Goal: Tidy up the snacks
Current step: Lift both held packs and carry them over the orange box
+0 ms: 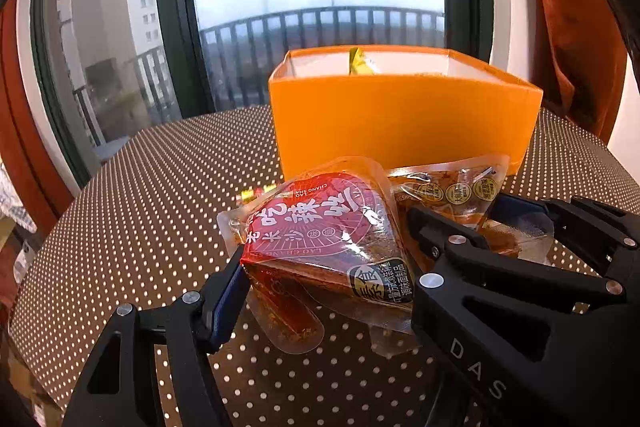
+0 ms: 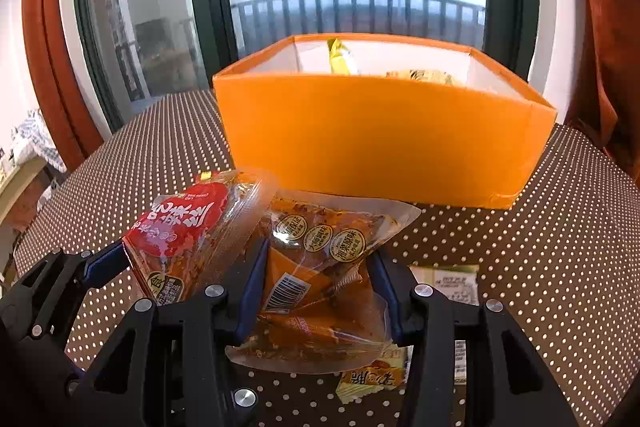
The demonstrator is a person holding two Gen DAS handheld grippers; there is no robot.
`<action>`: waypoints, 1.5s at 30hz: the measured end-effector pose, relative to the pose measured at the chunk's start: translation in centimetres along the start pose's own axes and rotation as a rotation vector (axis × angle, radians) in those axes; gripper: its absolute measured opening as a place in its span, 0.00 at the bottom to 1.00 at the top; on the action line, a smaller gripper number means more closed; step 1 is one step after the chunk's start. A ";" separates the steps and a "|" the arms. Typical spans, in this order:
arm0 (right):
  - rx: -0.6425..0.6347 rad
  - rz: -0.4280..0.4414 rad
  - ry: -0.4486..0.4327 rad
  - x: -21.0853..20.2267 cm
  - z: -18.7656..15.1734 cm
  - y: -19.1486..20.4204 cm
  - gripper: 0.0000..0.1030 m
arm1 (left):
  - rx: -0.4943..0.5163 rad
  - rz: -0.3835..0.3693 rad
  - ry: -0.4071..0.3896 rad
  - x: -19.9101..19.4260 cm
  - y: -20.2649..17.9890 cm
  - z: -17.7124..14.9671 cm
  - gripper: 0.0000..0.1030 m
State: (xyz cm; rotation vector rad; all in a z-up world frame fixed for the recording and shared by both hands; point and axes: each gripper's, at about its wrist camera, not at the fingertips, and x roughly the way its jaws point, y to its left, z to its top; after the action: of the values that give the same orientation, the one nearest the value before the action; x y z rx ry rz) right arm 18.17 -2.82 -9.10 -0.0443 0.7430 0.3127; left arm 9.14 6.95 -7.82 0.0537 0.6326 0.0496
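While both packets hang lifted off the dotted table (image 2: 560,227), the relation that decides the coming move is plain: the orange box (image 2: 380,143) stands straight ahead of both grippers and higher than the snacks, its near wall facing them, so each packet must, I judge, rise over that rim before it can be let go inside. In the left wrist view the left gripper (image 1: 328,267) has its jaws about half apart and pressed on the two sides of the red-labelled packet (image 1: 320,227), whose long axis runs across the jaws, the sealed ends sticking out fore and aft. In the right wrist view the right gripper (image 2: 316,291) is closed to a narrower gap on the orange spicy packet (image 2: 320,267), blue pads pinching its flanks, its clear top edge pointing toward the box. These two packets sit side by side, nearly touching, the red one on the left. Neither hand looks clearly nearer the box; the right packet's tip seems just closer to the wall. Inside the box a yellow wrapper (image 2: 340,61) stands against the far side, and another pale yellow packet (image 2: 424,77) lies to its right; more of the interior is hidden. On the table below the right gripper lie a small yellow sachet (image 2: 372,379) and a white-green packet (image 2: 452,283), not yet gathered
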 end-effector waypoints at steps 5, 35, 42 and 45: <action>0.007 -0.001 -0.031 -0.9 0.8 -0.5 0.50 | -0.013 -0.017 -0.014 -0.4 -0.2 0.9 0.69; 0.021 0.025 -0.299 -7.7 8.5 -4.9 0.50 | -0.017 -0.024 -0.255 -3.9 -2.7 10.4 0.68; 0.046 0.035 -0.349 -7.7 11.5 -5.9 0.50 | -0.013 -0.013 -0.299 -3.7 -2.5 13.6 0.69; 0.052 0.038 -0.363 -7.5 12.7 -6.4 0.50 | -0.004 -0.004 -0.312 -3.6 -2.5 14.8 0.69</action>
State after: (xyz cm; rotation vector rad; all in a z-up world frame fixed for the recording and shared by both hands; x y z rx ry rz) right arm 23.22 -8.95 4.80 0.0744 0.3914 0.3269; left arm 15.04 3.71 6.09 0.0553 0.3206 0.0377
